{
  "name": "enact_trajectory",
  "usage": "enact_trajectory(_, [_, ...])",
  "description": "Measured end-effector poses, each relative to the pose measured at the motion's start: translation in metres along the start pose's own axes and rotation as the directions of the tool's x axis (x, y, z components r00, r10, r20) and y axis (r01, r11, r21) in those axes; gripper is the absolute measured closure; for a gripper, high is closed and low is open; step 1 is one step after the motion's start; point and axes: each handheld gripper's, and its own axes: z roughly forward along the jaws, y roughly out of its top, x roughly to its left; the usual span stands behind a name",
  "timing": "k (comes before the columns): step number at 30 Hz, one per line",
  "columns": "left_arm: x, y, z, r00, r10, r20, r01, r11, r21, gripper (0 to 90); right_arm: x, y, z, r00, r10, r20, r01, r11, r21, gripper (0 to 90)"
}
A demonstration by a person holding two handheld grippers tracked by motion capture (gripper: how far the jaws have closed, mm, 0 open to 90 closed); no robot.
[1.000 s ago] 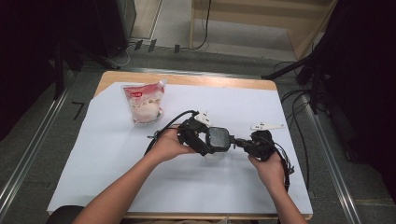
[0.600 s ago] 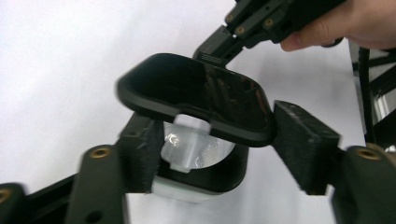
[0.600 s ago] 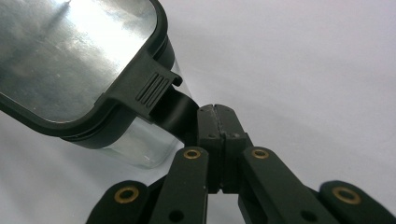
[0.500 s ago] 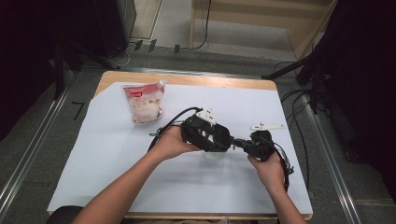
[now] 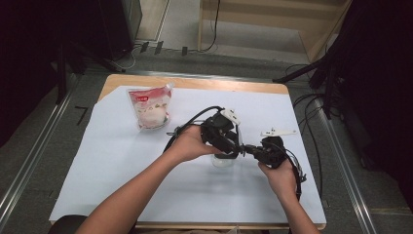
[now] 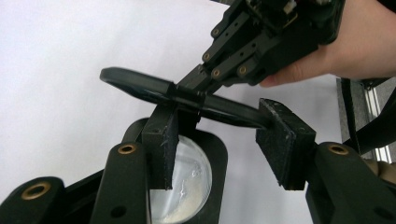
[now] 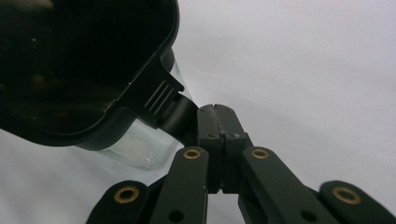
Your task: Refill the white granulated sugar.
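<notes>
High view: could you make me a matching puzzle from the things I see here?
Things:
1. pouch
2. jar
3. right hand-held gripper
4. lid

Descriptions:
A. shut on the black tab
B. black, sitting on the jar
C. lying far left, with a red label
D. clear glass

Pairs: 1-C, 2-D, 3-A, 4-B

High view overhead facing forward-down, tongs views close, sharing the container [image 5: 224, 161]
</notes>
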Motion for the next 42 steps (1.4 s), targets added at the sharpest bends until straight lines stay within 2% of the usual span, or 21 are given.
enact_trajectory(4, [-0.001,0.006,0.004,0.9999,0.004,0.014,-0.004,1.0,0.008,50.1,0.001,0.0,0.0,1.0,0.007,-0.007,-0.007,1.0,0.004,90.0])
enact_trajectory(8, [-0.003,0.011,0.008,0.9996,0.011,0.026,-0.012,0.9998,0.018,50.2,0.004,0.0,0.002,0.9999,-0.006,-0.009,0.006,1.0,0.004,90.0])
enact_trajectory(15, [-0.006,0.012,0.011,0.9992,0.003,0.039,-0.004,0.9999,0.013,50.9,0.004,0.0,0.002,0.9998,-0.006,-0.017,0.006,1.0,0.001,90.0])
enact_trajectory(18, [-0.007,0.012,0.013,0.9988,0.016,0.045,-0.017,0.9997,0.019,51.6,0.004,0.0,0.002,0.9998,-0.008,-0.02,0.008,1.0,-0.007,90.0])
enact_trajectory(20, [-0.008,0.01,0.012,0.999,0.008,0.043,-0.008,0.9999,0.013,51.6,0.004,0.0,-0.001,0.9995,0.001,-0.03,-0.001,1.0,-0.014,90.0])
enact_trajectory(25, [-0.005,0.005,0.003,0.9984,-0.012,0.055,0.012,0.9999,0.002,50.9,0.007,-0.005,-0.012,0.9988,0.015,-0.047,-0.017,0.999,-0.03,90.0])
enact_trajectory(28, [-0.005,0.002,-0.003,0.9987,-0.007,0.051,0.007,1.0,0.002,49.3,0.011,-0.011,-0.019,0.9984,0.013,-0.054,-0.015,1.0,-0.026,90.0])
enact_trajectory(34, [-0.001,-0.006,-0.018,0.9988,-0.024,0.044,0.024,0.9997,-0.005,48.5,0.018,-0.015,-0.019,0.9978,0.007,-0.066,-0.009,1.0,-0.023,90.0])
enact_trajectory(36, [0.001,-0.01,-0.025,0.9984,-0.04,0.04,0.041,0.999,-0.019,48.3,0.021,-0.016,-0.017,0.9977,0.003,-0.068,-0.004,1.0,-0.018,90.0])
enact_trajectory(42, [0.008,-0.024,-0.037,0.9974,-0.069,0.021,0.07,0.9971,-0.03,48.4,0.022,-0.019,-0.017,0.9966,0.002,-0.083,-0.002,1.0,0.001,90.0])
